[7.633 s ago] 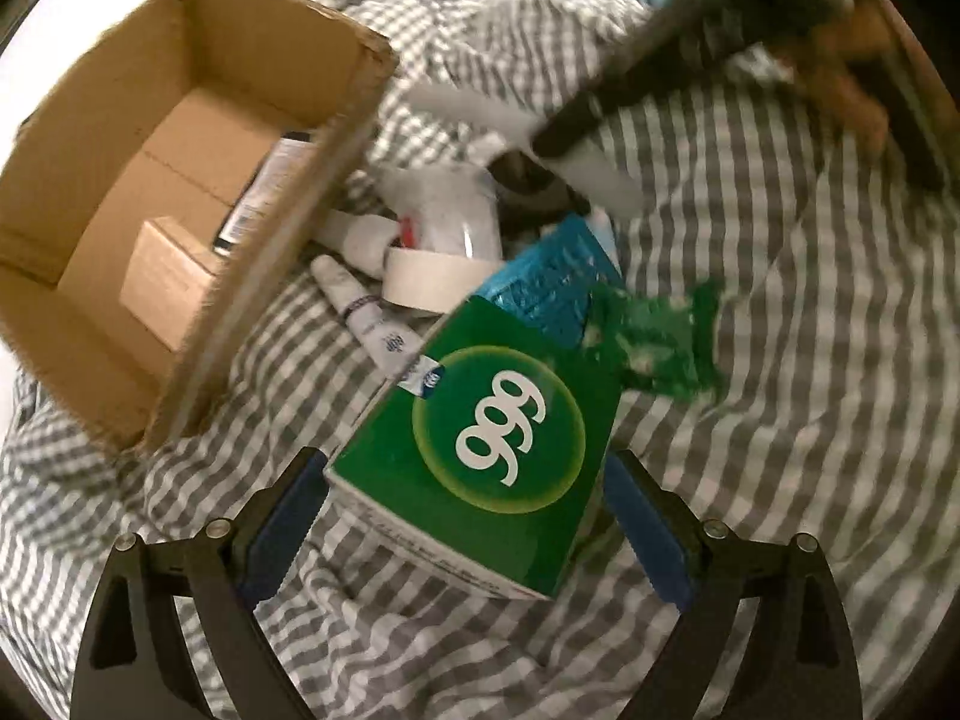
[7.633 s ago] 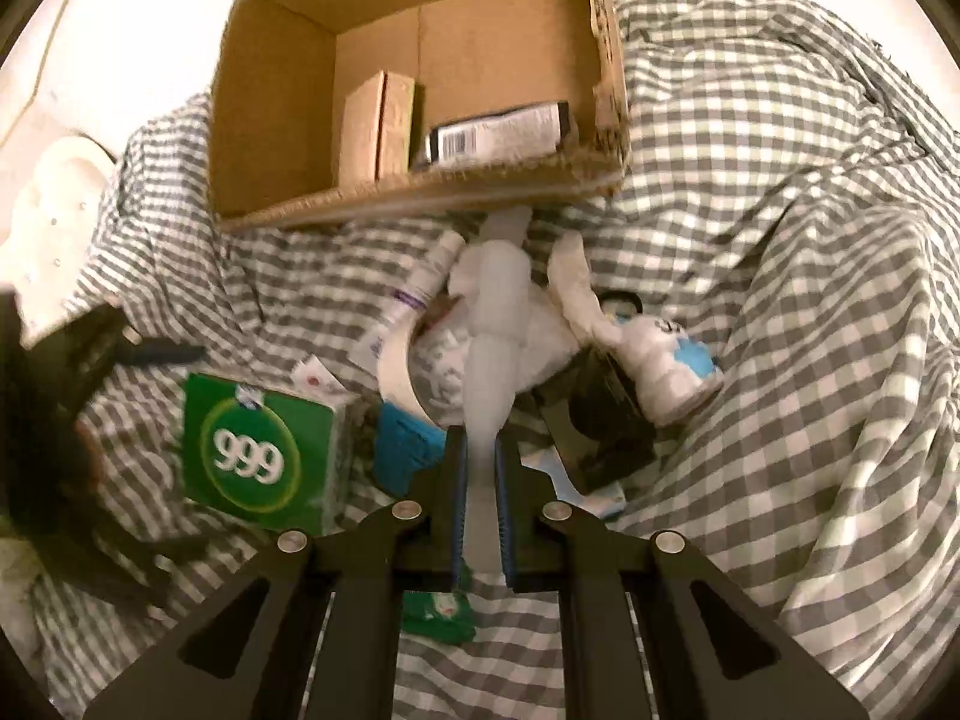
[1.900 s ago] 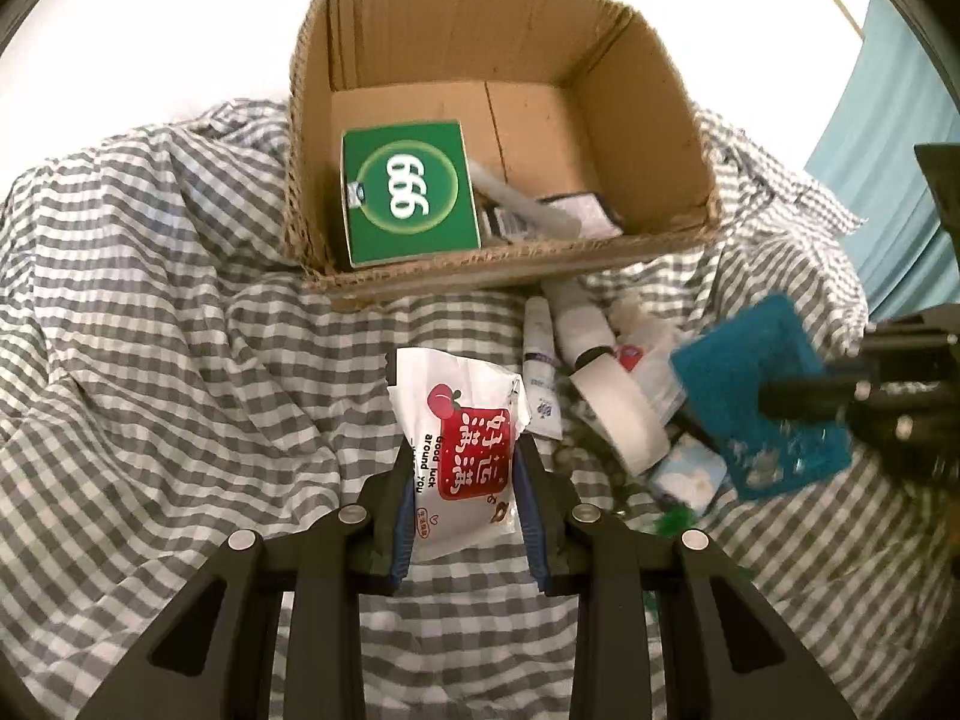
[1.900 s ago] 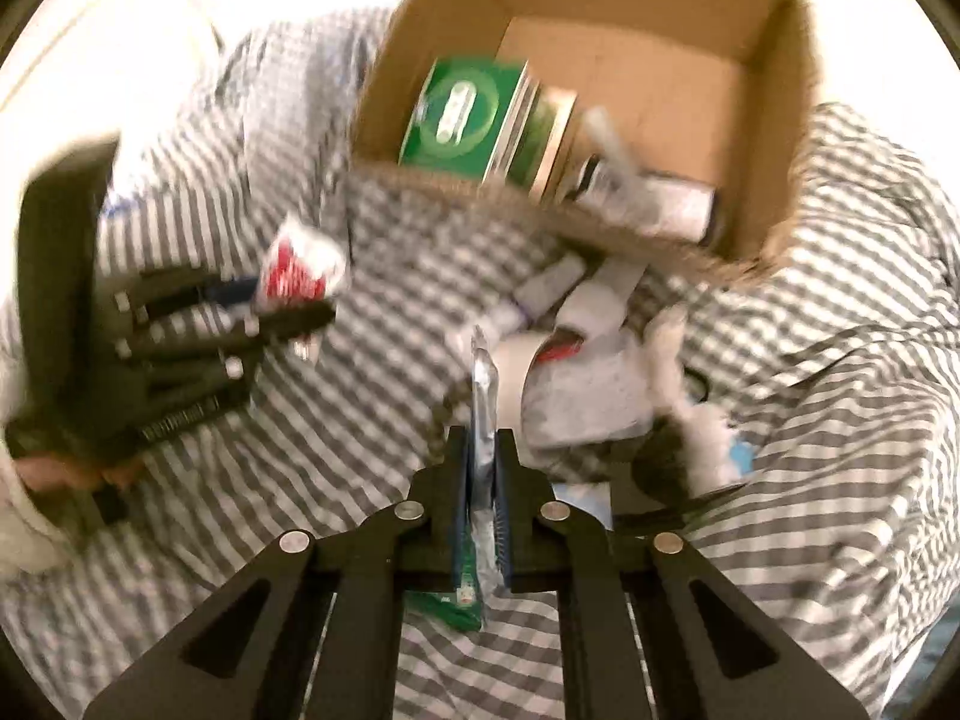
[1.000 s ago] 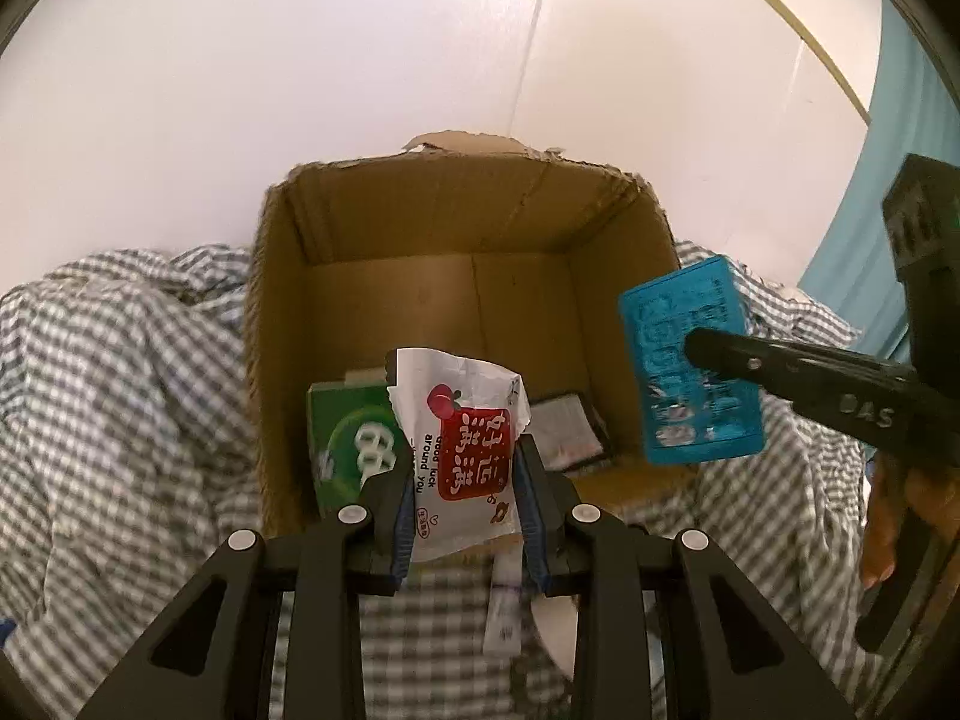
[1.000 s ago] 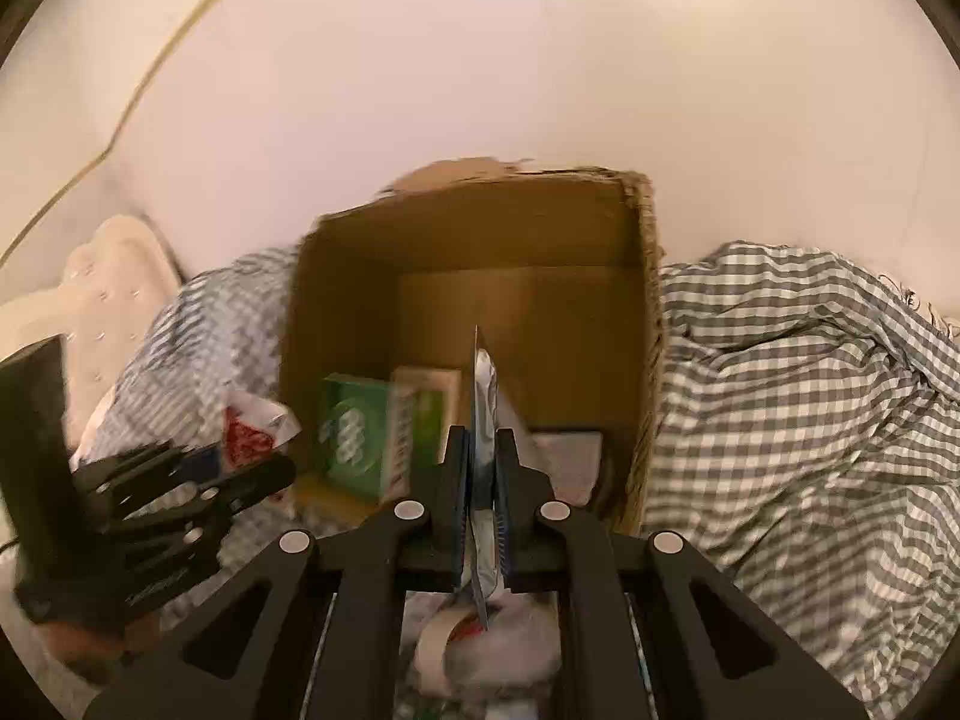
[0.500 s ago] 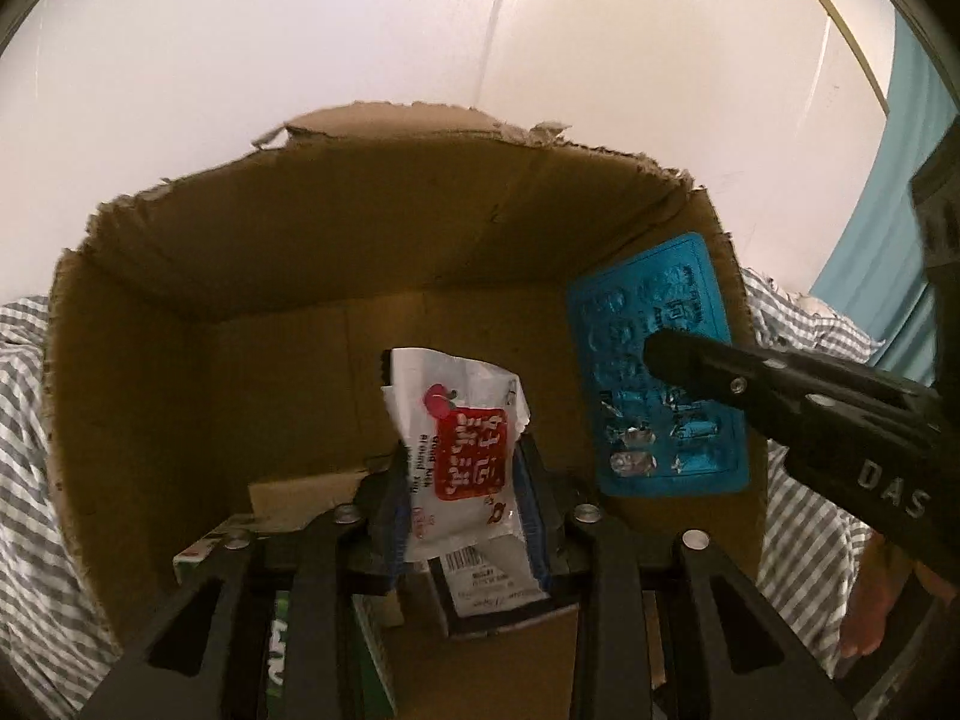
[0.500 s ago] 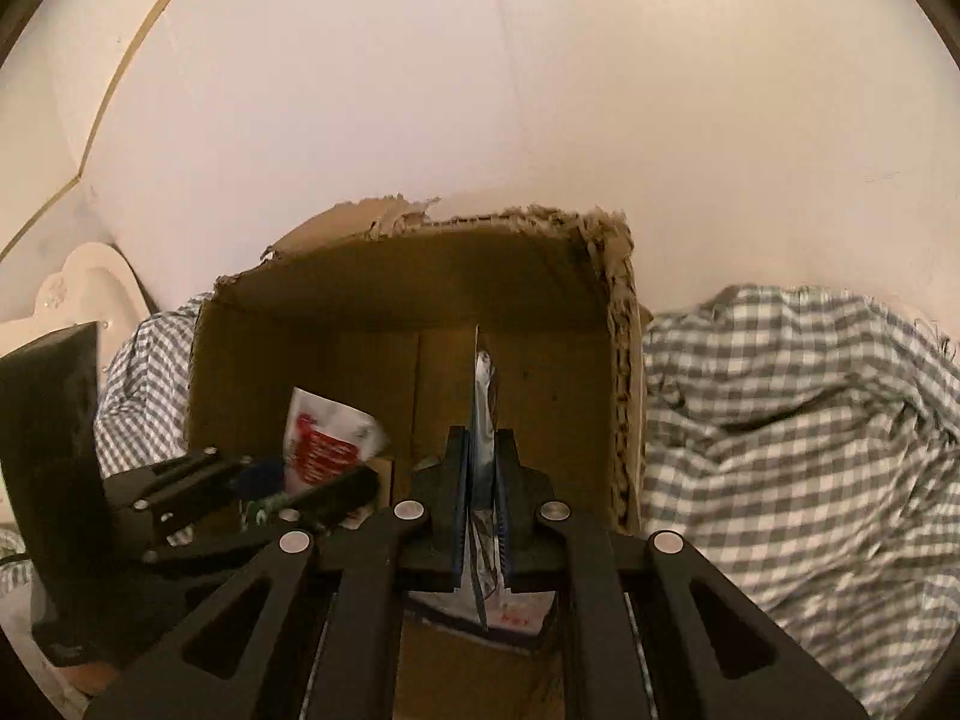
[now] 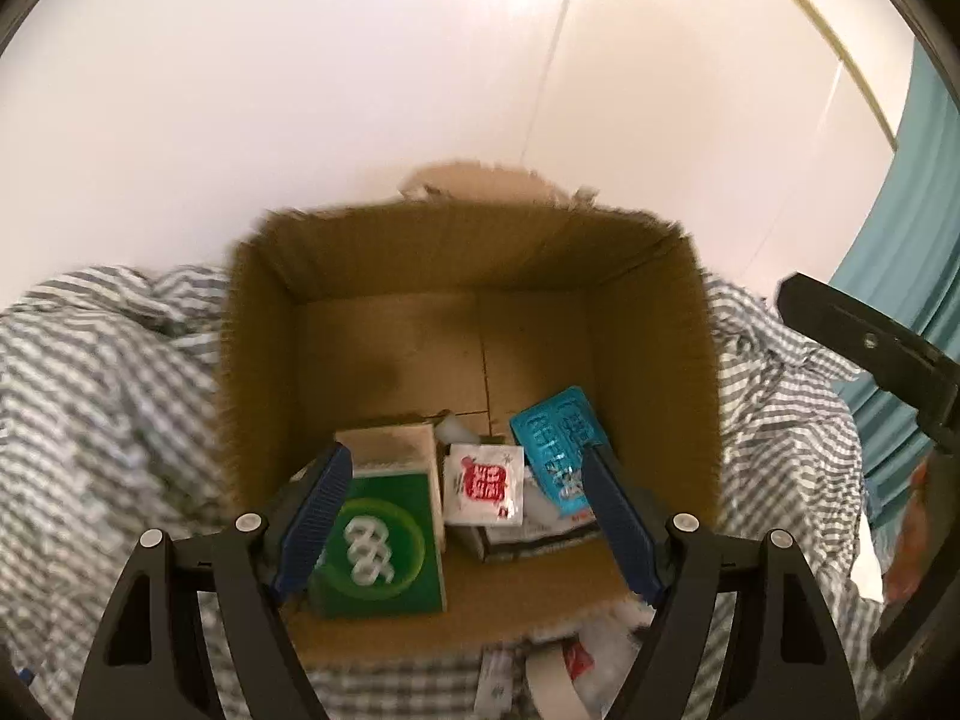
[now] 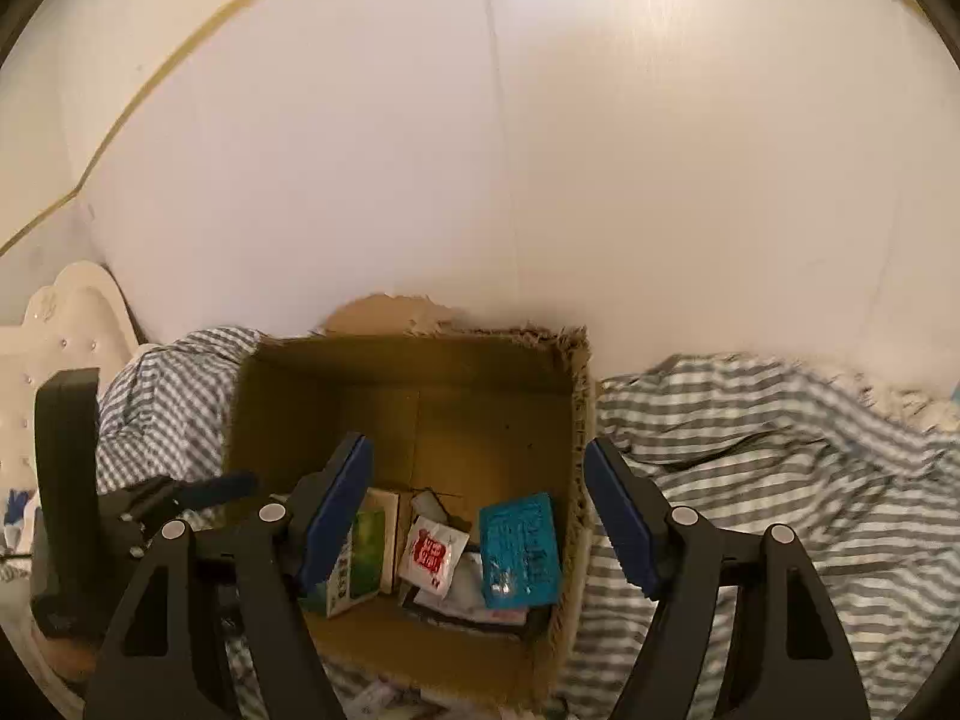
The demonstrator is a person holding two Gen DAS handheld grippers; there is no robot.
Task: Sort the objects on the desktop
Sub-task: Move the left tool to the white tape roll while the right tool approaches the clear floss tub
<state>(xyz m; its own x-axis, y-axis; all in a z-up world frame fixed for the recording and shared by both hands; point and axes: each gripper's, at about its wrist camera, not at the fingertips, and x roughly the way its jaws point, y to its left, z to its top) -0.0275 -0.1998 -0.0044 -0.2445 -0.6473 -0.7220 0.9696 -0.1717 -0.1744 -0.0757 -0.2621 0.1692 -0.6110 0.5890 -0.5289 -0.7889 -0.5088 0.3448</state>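
We see both grippers, left (image 9: pixel 462 480) and right (image 10: pixel 480 486), jaws spread and holding nothing, above the cardboard box (image 9: pixel 654 348), red-and-white packet (image 9: pixel 485 483), blue blister pack (image 10: pixel 521 549), green box (image 9: pixel 378 540) lying inside

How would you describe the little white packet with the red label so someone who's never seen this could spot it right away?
Find the open cardboard box sitting on the gray checked cloth against the white wall. On its floor, the white packet lies between the green box marked 999 and the blue blister pack. It is the only white item with a red square label.
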